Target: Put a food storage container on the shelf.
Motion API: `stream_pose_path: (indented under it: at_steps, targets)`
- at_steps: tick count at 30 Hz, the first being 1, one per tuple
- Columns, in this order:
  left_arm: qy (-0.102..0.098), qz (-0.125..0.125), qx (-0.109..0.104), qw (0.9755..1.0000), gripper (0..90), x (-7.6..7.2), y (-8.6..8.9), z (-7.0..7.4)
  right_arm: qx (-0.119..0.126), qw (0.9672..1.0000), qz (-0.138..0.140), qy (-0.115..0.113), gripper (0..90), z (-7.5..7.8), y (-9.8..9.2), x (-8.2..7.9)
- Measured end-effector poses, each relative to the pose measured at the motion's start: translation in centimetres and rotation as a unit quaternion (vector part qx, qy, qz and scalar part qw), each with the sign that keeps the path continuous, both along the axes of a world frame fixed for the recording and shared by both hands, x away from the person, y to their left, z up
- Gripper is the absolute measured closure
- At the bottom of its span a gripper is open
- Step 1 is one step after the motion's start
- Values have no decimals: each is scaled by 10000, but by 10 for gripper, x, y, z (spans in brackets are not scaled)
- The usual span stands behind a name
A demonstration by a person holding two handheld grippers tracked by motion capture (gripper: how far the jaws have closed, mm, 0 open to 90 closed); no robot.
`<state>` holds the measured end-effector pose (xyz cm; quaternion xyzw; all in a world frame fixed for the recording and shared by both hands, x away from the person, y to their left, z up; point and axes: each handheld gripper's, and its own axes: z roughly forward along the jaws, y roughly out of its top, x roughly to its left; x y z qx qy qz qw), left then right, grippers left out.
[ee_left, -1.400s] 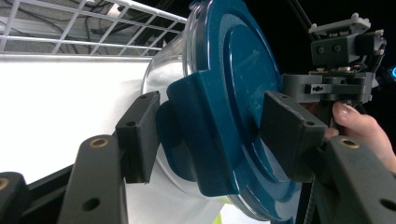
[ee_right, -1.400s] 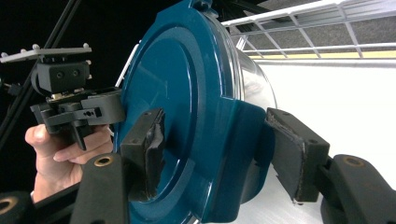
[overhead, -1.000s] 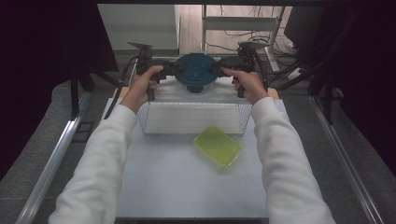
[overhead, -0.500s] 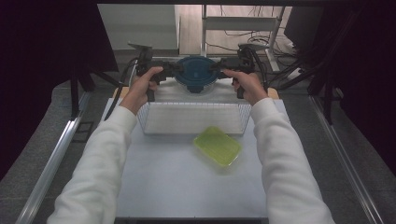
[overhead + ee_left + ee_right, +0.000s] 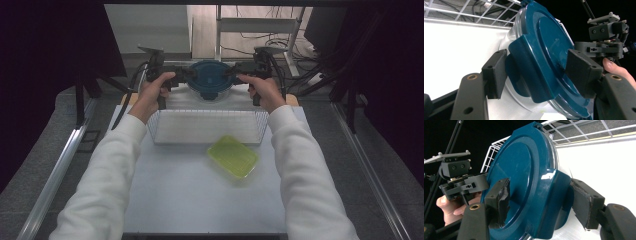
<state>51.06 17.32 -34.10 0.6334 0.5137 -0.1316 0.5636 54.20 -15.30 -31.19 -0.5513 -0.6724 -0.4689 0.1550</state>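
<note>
A round clear container with a dark blue lid hangs between my two grippers over the far side of a white wire basket. My left gripper grips its left edge. Its jaws straddle a blue latch, one pad on the lid's top and one against the clear wall. My right gripper holds the opposite edge the same way, with its jaws around the other latch. Both pairs of jaws have just been opening slightly, with the pads still touching the container.
A flat yellow-green rectangular box lies on the white table just in front of the basket's right end. Metal rails run along both sides of the table. Cables and stands crowd the floor beyond its far edge.
</note>
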Motion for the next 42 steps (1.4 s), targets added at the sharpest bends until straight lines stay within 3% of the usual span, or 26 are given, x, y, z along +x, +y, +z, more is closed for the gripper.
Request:
stream_pose_path:
  at_steps: [4,6,9,13,19,22,26,29,34,37,40,42]
  targets:
    - [-207,52,154,9997,331,-3,-3,1,-229,9993,7,-281,296,2,5,-3]
    - [-377,206,258,9987,313,-6,-3,4,-342,9985,-15,-425,272,3,9,-5]
    - [-474,296,221,9982,261,-9,1,10,-527,9955,-106,-785,255,7,10,-8]
    - [-608,366,388,9967,235,-14,5,16,-547,9952,-103,-799,217,12,8,-11]
    - [-823,367,642,9939,200,-25,4,23,-669,9915,-116,-1110,174,22,3,-21]
    - [-956,358,802,9915,191,-33,4,27,-863,9870,-82,-1355,163,27,1,-28]
    - [-1251,236,1236,9841,185,-49,4,32,-920,9797,3,-1782,160,36,-3,-43]
    - [-1318,260,1222,9834,185,-62,5,32,-930,9756,87,-1989,160,39,-7,-56]
    - [-1517,138,1450,9776,185,-88,6,29,-1119,9684,264,-2213,175,38,-17,-76]
    - [-1647,157,1607,9730,186,-105,8,25,-1199,9647,284,-2330,196,34,-25,-88]
    - [-1779,71,1594,9710,188,-126,9,18,-1242,9607,333,-2459,207,28,-32,-103]
    - [-1816,-8,1553,9710,191,-141,10,10,-1272,9574,392,-2562,208,23,-37,-114]
